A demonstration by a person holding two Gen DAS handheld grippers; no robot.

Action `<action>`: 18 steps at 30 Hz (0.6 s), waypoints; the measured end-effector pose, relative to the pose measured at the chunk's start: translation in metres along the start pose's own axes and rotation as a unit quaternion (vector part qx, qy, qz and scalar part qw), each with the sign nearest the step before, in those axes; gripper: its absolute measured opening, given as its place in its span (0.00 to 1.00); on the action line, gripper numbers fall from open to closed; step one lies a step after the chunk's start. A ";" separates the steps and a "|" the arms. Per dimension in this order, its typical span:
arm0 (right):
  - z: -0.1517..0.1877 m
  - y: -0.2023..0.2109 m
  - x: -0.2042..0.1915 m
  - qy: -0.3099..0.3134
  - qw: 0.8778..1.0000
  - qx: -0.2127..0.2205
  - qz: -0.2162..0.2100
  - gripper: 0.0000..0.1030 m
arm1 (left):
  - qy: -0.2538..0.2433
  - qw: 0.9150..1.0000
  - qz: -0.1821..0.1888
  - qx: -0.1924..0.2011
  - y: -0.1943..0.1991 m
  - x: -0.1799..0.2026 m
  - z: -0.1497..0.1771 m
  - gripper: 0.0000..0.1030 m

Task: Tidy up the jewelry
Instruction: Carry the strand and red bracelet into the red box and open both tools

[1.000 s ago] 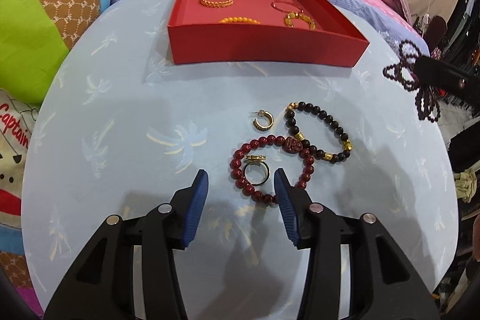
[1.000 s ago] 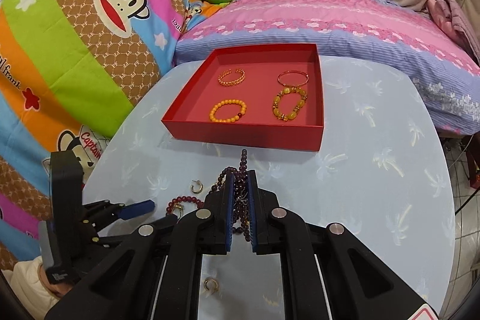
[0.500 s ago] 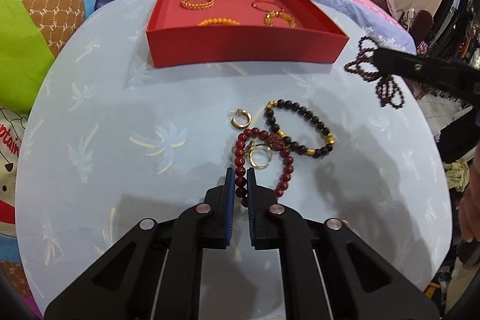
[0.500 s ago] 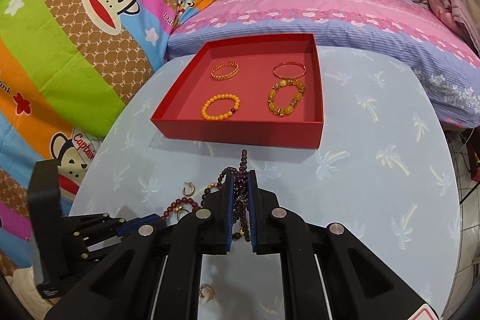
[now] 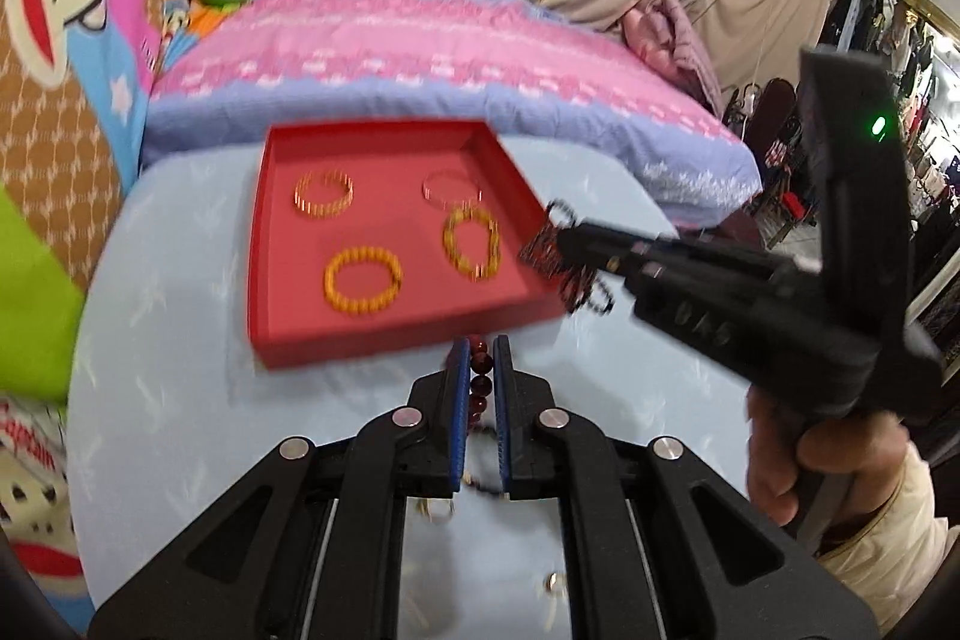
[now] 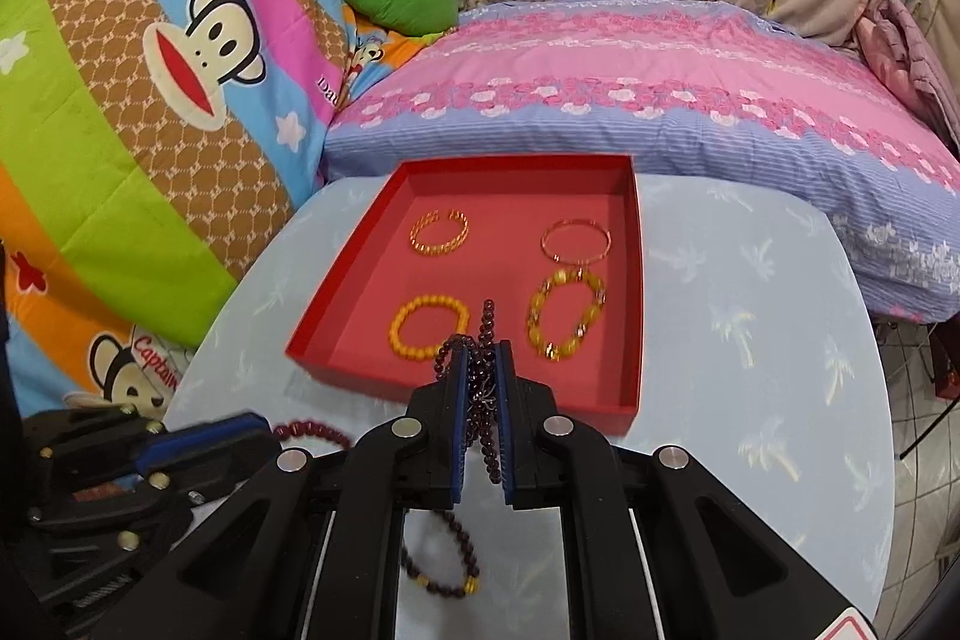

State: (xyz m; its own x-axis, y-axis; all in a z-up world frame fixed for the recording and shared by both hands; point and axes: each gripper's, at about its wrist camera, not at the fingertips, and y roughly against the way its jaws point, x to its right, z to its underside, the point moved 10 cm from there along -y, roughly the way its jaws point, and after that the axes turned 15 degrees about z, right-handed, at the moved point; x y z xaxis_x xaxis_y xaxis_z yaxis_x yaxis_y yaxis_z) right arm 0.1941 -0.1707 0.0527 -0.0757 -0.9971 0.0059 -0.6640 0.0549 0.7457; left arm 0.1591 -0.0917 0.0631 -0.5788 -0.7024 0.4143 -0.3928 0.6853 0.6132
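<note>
The left gripper (image 5: 480,370) is pinching a red bead bracelet (image 5: 480,376) between its closed blue fingers (image 5: 459,388), holding it above the pale blue table (image 5: 180,400) just in front of the red tray (image 5: 384,340). The right gripper (image 6: 482,382) is clamping a dark purple bead strand (image 6: 483,334) that is bunching between its fingers over the tray's near edge, while four gold and yellow bracelets (image 6: 429,325) are lying inside the tray and a dark bracelet (image 6: 444,574) is lying on the table beneath the right gripper
</note>
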 end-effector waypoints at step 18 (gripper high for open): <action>-0.039 -0.103 -0.021 -0.019 0.999 -0.048 -0.004 0.08 | 0.053 0.998 -0.029 0.021 -0.081 -0.116 -0.078 0.07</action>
State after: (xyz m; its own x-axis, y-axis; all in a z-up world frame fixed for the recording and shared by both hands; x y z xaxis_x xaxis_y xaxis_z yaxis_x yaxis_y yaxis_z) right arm 0.2930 -0.1577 0.0023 -0.1007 -0.9946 -0.0239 -0.5901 0.0404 0.8063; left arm 0.3139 -0.0805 0.0182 -0.4763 -0.7561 0.4488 -0.4540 0.6486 0.6109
